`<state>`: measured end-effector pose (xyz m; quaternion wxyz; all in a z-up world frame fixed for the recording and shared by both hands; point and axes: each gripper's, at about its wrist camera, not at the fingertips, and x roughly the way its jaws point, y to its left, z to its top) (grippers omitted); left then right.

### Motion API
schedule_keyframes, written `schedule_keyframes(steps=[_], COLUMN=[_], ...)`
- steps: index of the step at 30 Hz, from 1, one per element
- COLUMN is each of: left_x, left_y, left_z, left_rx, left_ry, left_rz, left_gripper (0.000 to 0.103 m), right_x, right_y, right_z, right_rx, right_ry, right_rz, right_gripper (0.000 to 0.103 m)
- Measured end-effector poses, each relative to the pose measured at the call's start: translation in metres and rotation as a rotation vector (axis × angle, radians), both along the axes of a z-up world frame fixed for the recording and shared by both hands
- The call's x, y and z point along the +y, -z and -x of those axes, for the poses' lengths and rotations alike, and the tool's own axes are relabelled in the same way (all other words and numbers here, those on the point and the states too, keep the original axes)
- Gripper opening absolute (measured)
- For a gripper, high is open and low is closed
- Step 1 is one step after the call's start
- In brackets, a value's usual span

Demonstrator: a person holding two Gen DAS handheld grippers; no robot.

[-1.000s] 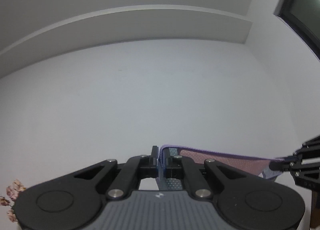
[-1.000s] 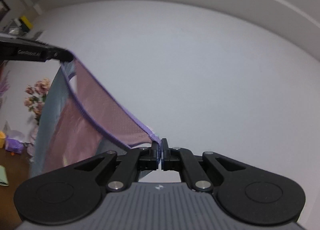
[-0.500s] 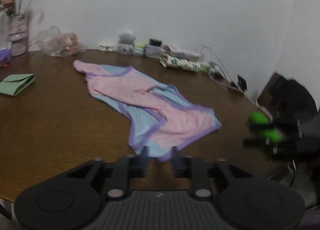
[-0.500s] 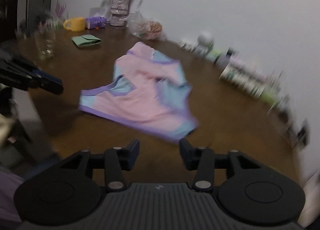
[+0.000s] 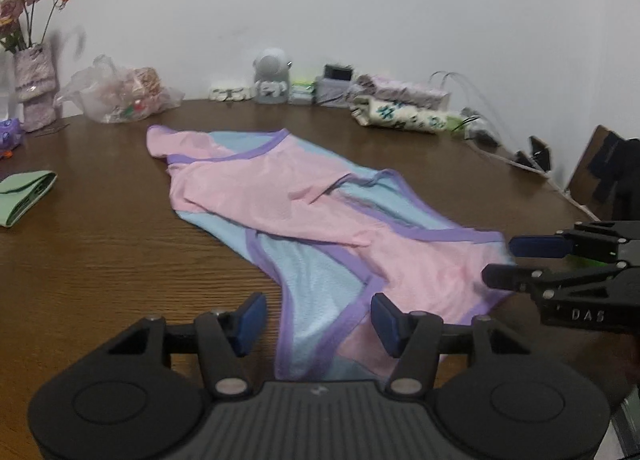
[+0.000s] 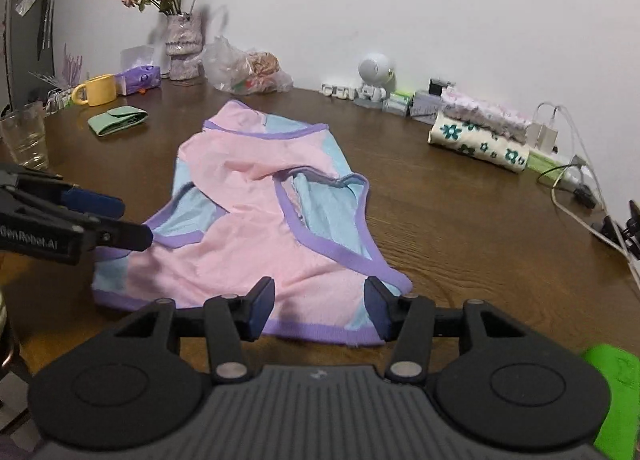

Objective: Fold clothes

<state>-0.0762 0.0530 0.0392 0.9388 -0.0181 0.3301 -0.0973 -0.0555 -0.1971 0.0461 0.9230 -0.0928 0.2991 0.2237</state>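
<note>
A pink and light-blue sleeveless garment [image 5: 304, 203] with purple trim lies spread and rumpled on the brown wooden table [image 5: 100, 260]. My left gripper [image 5: 318, 320] hovers over its near hem. Its jaws are opening, with the hem below the gap and the pads not pressing on it. In the right wrist view my right gripper [image 6: 319, 302] stands open over the other near corner of the garment [image 6: 256, 227], also without touching it. Each gripper shows in the other's view: the right gripper [image 5: 506, 260] at the right edge, the left gripper [image 6: 128, 219] at the left edge.
A folded green cloth [image 6: 116, 121], a yellow mug [image 6: 98, 89], a glass [image 6: 26, 137] and a vase of flowers [image 6: 184, 47] stand at the far left. A plastic bag [image 5: 124, 95], a small robot figure [image 6: 374, 75], folded floral cloths [image 6: 480, 135] and cables [image 6: 576, 183] line the wall.
Both grippers were shut on the garment's hem, held up toward the wall. They have tipped down and opened, and the garment now lies on the table.
</note>
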Motion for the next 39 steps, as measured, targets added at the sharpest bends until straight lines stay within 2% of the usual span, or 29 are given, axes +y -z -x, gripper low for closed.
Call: schedule_keyframes(steps=[3, 4, 5, 7, 8, 9, 12, 14, 18, 21, 22, 23, 24, 25, 26, 28, 34, 35, 36, 37, 39], left_x=[0.001, 0.002, 0.0, -0.004, -0.005, -0.006, -0.007, -0.011, -0.036, -0.051, -0.047, -0.038, -0.03, -0.021, -0.013, -0.002, -0.008, -0.011, -0.013, -0.016, -0.022], left_y=[0.004, 0.005, 0.007, 0.01, 0.012, 0.013, 0.013, 0.014, 0.01, 0.002, -0.003, -0.007, -0.011, -0.015, -0.015, -0.014, -0.005, -0.003, 0.0, 0.003, 0.007], left_z=[-0.006, -0.006, -0.005, -0.003, -0.001, 0.0, 0.008, 0.017, 0.048, 0.057, 0.054, 0.046, 0.038, 0.029, 0.017, -0.008, -0.028, -0.029, -0.029, -0.026, -0.022], left_rx=[0.02, 0.015, 0.004, -0.017, -0.014, -0.013, -0.018, -0.025, -0.029, -0.001, -0.007, -0.013, -0.019, -0.022, -0.014, 0.015, 0.012, 0.013, 0.017, 0.019, 0.023], left_ry=[-0.017, -0.025, -0.032, -0.045, -0.044, -0.044, -0.046, -0.036, 0.047, 0.181, 0.175, 0.121, 0.067, 0.014, -0.031, -0.095, -0.064, -0.055, -0.048, -0.038, -0.019], left_rz=[0.015, 0.011, -0.01, -0.05, -0.059, -0.067, -0.069, -0.086, -0.087, -0.027, -0.01, -0.003, 0.005, 0.009, 0.0, -0.012, -0.03, -0.04, -0.052, -0.063, -0.086], left_gripper=[0.047, 0.047, 0.043, 0.025, 0.01, 0.009, 0.006, 0.005, 0.006, 0.012, 0.013, 0.017, 0.023, 0.026, 0.027, 0.026, 0.026, 0.024, 0.01, 0.004, 0.004], right_x=[-0.003, -0.004, -0.004, -0.003, -0.002, -0.002, -0.003, -0.009, -0.027, -0.037, -0.039, -0.04, -0.039, -0.036, -0.033, -0.024, 0.003, 0.006, 0.009, 0.01, 0.008], right_y=[0.003, 0.004, 0.005, 0.007, 0.009, 0.011, 0.013, 0.012, 0.011, 0.009, 0.006, 0.002, -0.004, -0.007, -0.009, -0.011, -0.001, 0.001, 0.004, 0.006, 0.008], right_z=[-0.016, -0.019, -0.022, -0.025, -0.026, -0.025, -0.024, -0.026, -0.033, -0.036, -0.033, -0.027, -0.019, -0.011, -0.004, 0.01, 0.031, 0.033, 0.035, 0.035, 0.033], right_rx=[0.024, 0.027, 0.031, 0.043, 0.053, 0.059, 0.066, 0.075, 0.056, 0.037, 0.022, 0.009, 0.001, 0.001, 0.002, 0.009, 0.067, 0.076, 0.085, 0.09, 0.096], right_ry=[0.045, 0.054, 0.05, 0.03, 0.015, 0.008, 0.004, 0.021, 0.135, 0.219, 0.225, 0.199, 0.15, 0.106, 0.065, -0.01, -0.12, -0.129, -0.139, -0.138, -0.128], right_rz=[-0.014, -0.017, -0.02, -0.024, -0.023, -0.016, -0.002, -0.002, 0.057, 0.084, 0.07, 0.035, -0.009, -0.034, -0.052, -0.07, -0.041, -0.033, -0.026, -0.019, -0.011], right_gripper=[0.047, 0.047, 0.046, 0.04, 0.034, 0.028, 0.017, 0.013, 0.013, 0.016, 0.016, 0.019, 0.028, 0.032, 0.036, 0.037, 0.037, 0.035, 0.034, 0.034, 0.034])
